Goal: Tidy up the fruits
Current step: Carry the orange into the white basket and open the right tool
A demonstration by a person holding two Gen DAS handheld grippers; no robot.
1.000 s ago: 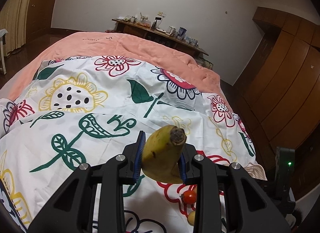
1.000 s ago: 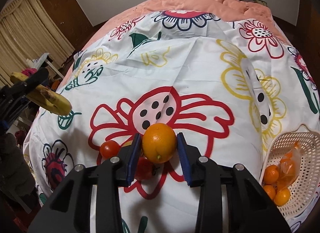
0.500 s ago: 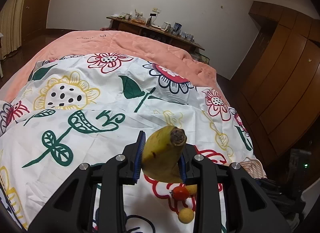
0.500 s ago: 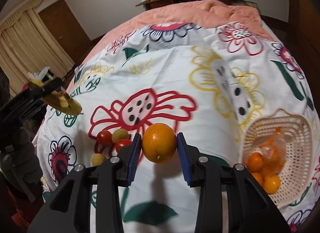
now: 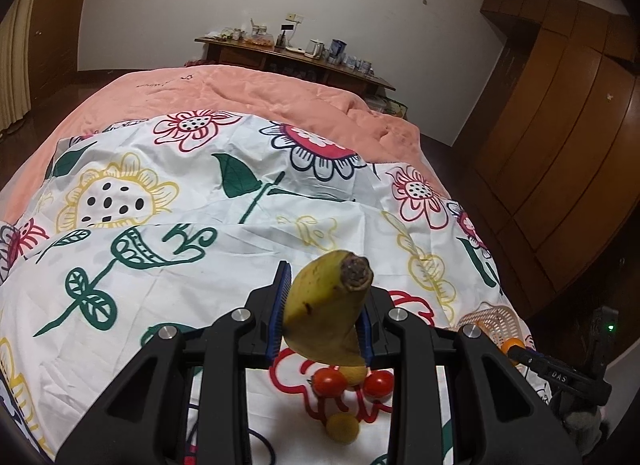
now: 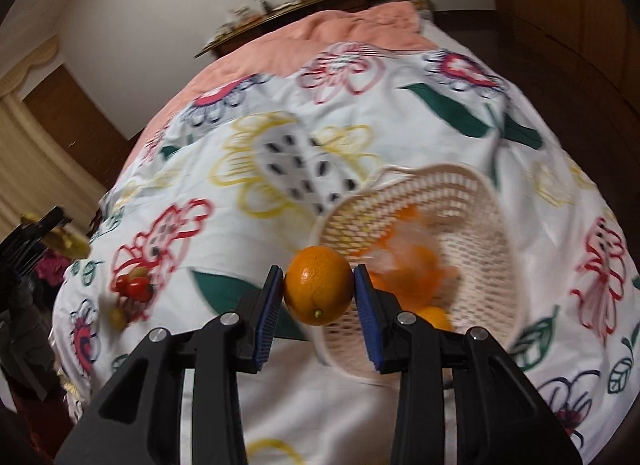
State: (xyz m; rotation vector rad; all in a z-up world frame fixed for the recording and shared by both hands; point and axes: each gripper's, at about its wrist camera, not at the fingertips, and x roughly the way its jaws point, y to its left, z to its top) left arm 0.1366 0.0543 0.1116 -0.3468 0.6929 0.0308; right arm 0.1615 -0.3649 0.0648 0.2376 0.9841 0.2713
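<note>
A: What's different from a second ago?

B: The right tongs are clamped on the orange just as before, but they have swung across the bed. A second ago the flower-print sheet with the red flower lay under the orange and the white basket sat at the far right edge. Now the basket lies right behind and below the orange. The right wrist view is smeared, so the swing is probably not over.

A: And the other hand?

B: The left tongs are clamped on the banana, held up off the bed, and have drifted a little. The cherry tomatoes and the small yellow fruits on the sheet now show more fully beneath the banana.

A: What does that mean for the sorting?

B: I'd judge the orange is close to being dropped with the oranges and the plastic bag already in the basket. Whether it is fully over the rim I can't tell. The banana and the loose small fruits still need a place.
</note>
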